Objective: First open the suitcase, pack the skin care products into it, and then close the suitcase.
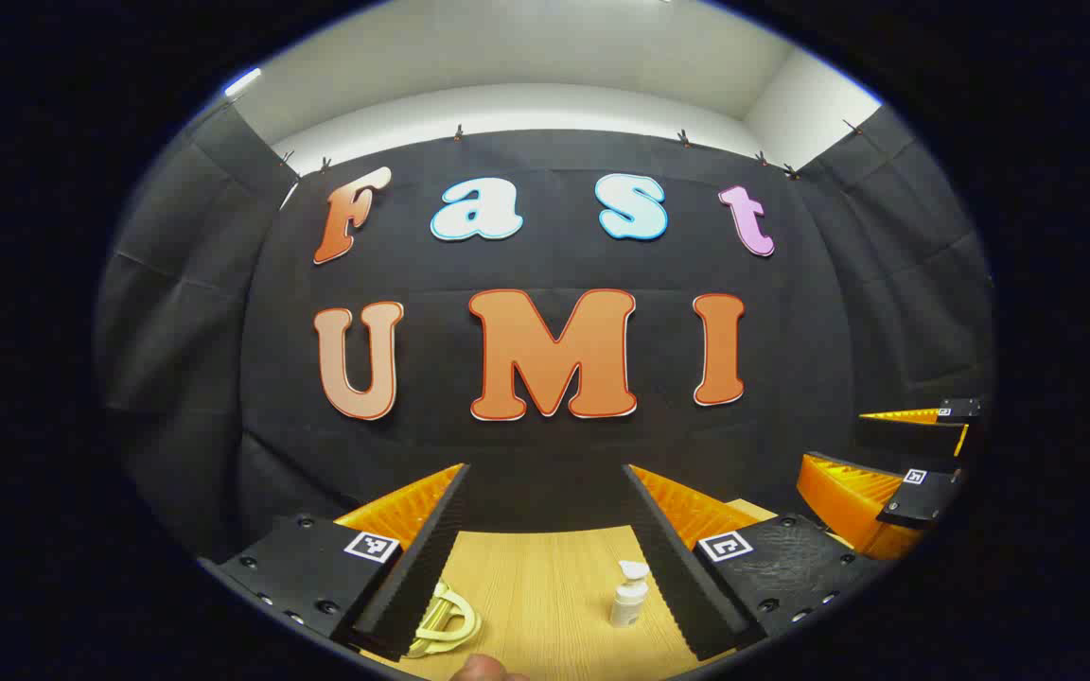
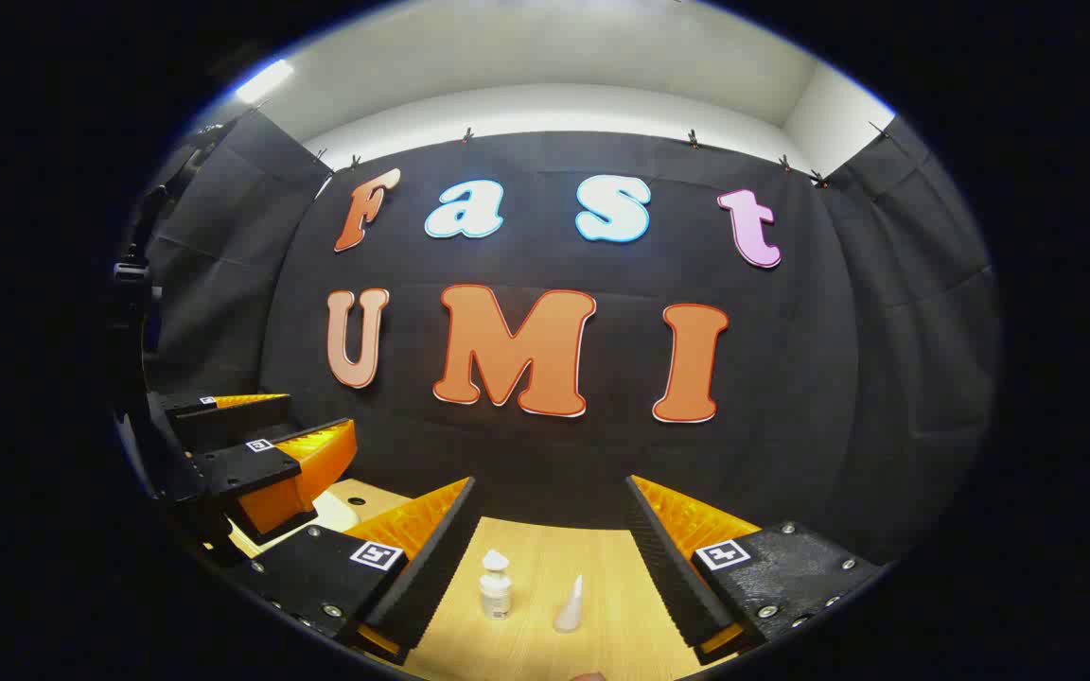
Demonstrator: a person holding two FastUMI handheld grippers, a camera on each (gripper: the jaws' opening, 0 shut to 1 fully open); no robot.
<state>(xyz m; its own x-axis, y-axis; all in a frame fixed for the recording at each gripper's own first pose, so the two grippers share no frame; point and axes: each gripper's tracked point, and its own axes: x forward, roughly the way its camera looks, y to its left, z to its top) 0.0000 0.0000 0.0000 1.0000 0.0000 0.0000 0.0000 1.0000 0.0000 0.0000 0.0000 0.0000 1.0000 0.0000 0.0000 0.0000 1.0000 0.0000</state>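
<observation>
Two grippers, both held above a light wooden table (image 1: 545, 577) with fingers spread wide and nothing between them.

Left gripper (image 1: 545, 553): jaws wide apart, raised over the tabletop. Between its fingers, low in the left gripper view, stands a small white pump bottle (image 1: 629, 594), upright, closer to the right finger. At the left finger's inner edge lies a pale yellow curved handle-like piece (image 1: 446, 619), partly hidden by the finger; what it belongs to cannot be told. The right gripper (image 1: 923, 454) appears at the far right edge of this view, apart from the left one.

Right gripper (image 2: 550, 558): jaws likewise wide. Between its fingers in the right gripper view stand a small white bottle (image 2: 495, 586) and, just beside it to the right, a white cone-shaped tube (image 2: 570, 605), the two not touching. The left gripper (image 2: 261, 454) shows at the left edge, over a pale object (image 2: 332, 511) whose kind cannot be told.

Surroundings: bare wood lies around the products; the table's far edge meets the black cloth wall (image 2: 838, 378), with white wall and ceiling above.
</observation>
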